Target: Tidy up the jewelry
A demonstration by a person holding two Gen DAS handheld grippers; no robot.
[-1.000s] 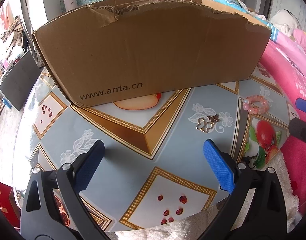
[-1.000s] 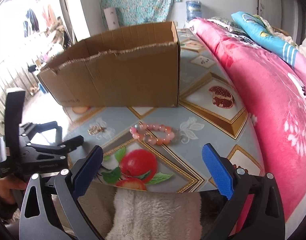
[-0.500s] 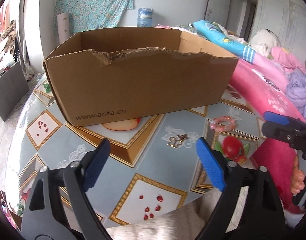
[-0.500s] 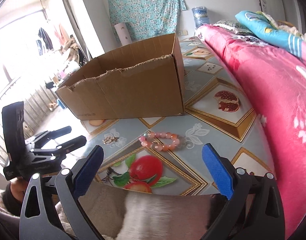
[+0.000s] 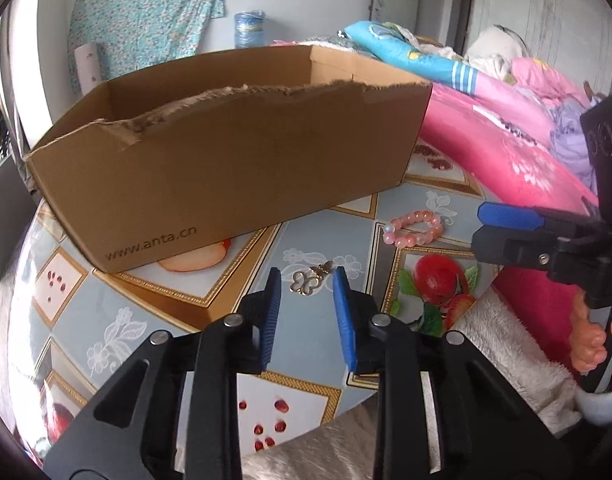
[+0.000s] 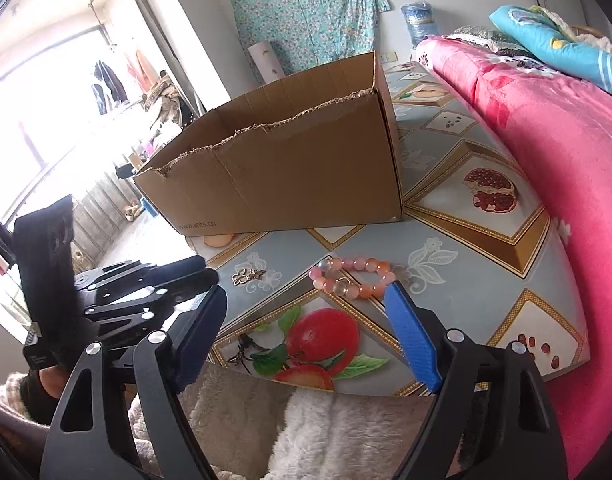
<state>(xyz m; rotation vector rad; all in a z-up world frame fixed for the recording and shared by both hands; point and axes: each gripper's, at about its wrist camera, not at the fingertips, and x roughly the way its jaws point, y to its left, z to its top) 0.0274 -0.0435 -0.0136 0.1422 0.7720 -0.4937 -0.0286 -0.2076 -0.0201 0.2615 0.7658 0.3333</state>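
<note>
Nothing looks sorted yet: the open brown cardboard box (image 5: 226,160) stands far left on the worktop (image 5: 154,320). The left gripper (image 5: 306,280) is closing, empty, just short of the small gold butterfly pendant (image 5: 308,280). Farther right, the pink beaded bracelet (image 6: 352,278) lies before the right gripper (image 6: 306,300), also narrowing, empty.

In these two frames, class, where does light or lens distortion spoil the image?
Right wrist view: the window at left is blown out white. Left wrist view: evenly lit, but the fisheye bows the cardboard box and table; dark vignette rings both.
</note>
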